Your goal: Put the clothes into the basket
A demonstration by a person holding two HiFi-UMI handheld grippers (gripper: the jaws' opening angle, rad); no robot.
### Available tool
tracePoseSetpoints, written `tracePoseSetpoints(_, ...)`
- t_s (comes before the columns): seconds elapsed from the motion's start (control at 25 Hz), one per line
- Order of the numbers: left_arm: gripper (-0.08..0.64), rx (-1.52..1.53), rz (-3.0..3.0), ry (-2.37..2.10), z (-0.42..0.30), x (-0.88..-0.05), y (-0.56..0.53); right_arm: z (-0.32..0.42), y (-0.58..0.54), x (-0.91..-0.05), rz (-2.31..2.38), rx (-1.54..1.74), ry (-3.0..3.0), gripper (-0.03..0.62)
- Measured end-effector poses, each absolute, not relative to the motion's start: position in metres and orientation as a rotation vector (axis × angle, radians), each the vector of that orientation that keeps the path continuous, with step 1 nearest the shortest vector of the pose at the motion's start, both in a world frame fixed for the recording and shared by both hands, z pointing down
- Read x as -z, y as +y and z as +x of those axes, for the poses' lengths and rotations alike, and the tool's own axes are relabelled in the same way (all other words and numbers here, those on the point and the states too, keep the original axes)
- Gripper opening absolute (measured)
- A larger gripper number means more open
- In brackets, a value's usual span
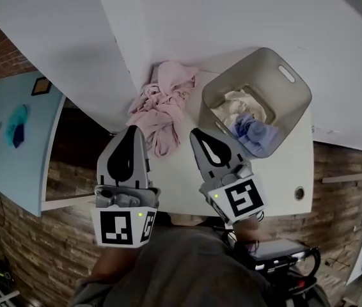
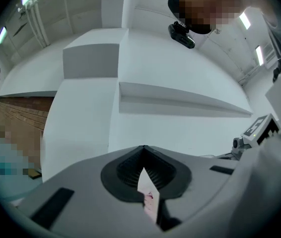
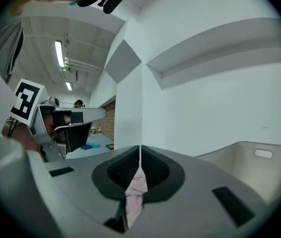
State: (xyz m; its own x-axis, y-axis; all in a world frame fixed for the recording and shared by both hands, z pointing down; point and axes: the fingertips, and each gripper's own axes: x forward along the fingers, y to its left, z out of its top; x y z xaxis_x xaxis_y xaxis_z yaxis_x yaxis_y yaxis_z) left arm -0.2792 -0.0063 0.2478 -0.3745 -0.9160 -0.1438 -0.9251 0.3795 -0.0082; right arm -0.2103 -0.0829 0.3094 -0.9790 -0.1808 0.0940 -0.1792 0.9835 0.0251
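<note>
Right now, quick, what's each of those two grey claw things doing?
Left gripper: shut, nothing gripped.
Right gripper: shut, empty; the crumpled pink cloth lies loose on the white table.

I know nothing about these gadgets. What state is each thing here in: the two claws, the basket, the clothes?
basket: upright, open, partly filled.
cream cloth: inside the basket.
blue cloth: inside the basket.
pink clothes: crumpled heap on the table, beside the basket.
left gripper: jaws together, holding nothing.
right gripper: jaws together, holding nothing.
</note>
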Motion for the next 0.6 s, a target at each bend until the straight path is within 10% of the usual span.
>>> tracePoseSetpoints(0.48,0.008,-0.145,-1.924,2.474,-0.364,-0.28,0.007,-0.274,-0.077,-0.352,0.597,-0.047,-2.874,0.021)
tracePoseSetpoints(0.6,0.008,-0.134,-1.981,2.483,-0.369,-0.296,0.006,-0.288,-0.078,-0.388,0.59,-0.13,-2.83,0.194)
